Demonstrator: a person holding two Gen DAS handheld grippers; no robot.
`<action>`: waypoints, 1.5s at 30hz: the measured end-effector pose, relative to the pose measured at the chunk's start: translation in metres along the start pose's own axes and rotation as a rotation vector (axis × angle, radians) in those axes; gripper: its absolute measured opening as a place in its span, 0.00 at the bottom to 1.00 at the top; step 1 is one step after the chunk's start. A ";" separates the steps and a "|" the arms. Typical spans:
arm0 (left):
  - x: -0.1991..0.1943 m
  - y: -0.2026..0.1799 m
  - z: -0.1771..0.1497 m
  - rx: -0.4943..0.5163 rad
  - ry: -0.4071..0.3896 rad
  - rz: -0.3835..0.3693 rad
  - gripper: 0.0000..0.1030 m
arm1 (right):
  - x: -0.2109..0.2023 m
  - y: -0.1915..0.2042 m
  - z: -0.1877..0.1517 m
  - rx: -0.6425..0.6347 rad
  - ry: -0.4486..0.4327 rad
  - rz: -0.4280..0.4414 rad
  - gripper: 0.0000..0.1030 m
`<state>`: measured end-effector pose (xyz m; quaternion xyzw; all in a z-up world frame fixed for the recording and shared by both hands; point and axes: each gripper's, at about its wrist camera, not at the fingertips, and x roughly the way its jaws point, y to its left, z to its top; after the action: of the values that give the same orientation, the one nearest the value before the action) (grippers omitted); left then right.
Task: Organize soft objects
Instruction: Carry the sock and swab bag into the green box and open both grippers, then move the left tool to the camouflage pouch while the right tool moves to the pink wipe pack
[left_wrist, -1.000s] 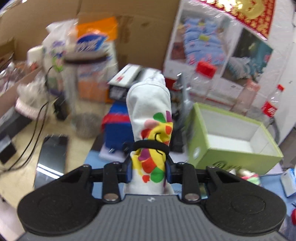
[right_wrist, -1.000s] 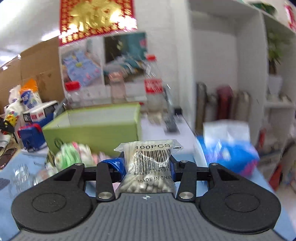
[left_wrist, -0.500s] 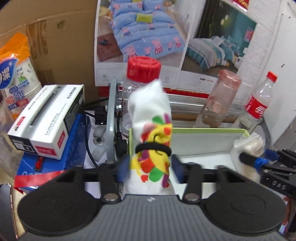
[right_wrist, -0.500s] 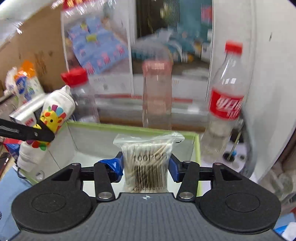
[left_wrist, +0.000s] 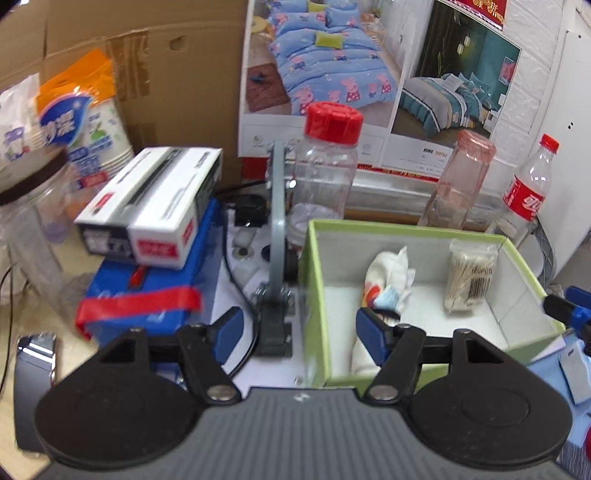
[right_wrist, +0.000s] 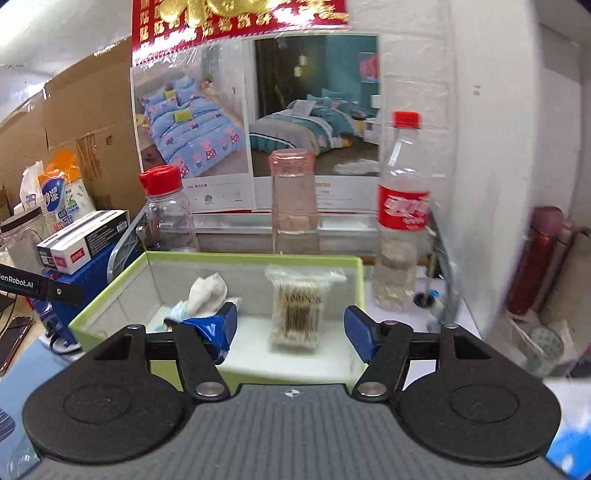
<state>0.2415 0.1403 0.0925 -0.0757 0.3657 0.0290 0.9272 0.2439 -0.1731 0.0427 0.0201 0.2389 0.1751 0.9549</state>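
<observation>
sock (left_wrist: 384, 275) and cotton swab bag (left_wrist: 469, 278) lie apart inside green box (left_wrist: 314, 295); left gripper (left_wrist: 297, 330) and right gripper (right_wrist: 290, 326) both released, empty, near side.

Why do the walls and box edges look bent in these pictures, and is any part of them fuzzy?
Left wrist view: the fisheye lens bows the green box and the poster; the blue box at left is smeared. Right wrist view: the same bending; the cotton swab bag is slightly soft, the right edge near the red flask blurs, and the red banner glares.
</observation>
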 end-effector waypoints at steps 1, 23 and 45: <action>-0.005 0.003 -0.008 -0.001 0.003 0.005 0.66 | -0.010 -0.003 -0.009 0.022 -0.003 -0.006 0.50; 0.028 -0.047 -0.057 0.158 0.234 -0.043 0.69 | -0.087 -0.044 -0.122 0.325 0.030 -0.108 0.54; 0.018 0.080 -0.085 -0.133 0.243 0.115 0.75 | -0.053 -0.030 -0.113 0.269 0.107 -0.031 0.56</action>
<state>0.1893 0.2054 0.0094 -0.1189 0.4763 0.0970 0.8658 0.1575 -0.2242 -0.0369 0.1348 0.3111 0.1277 0.9320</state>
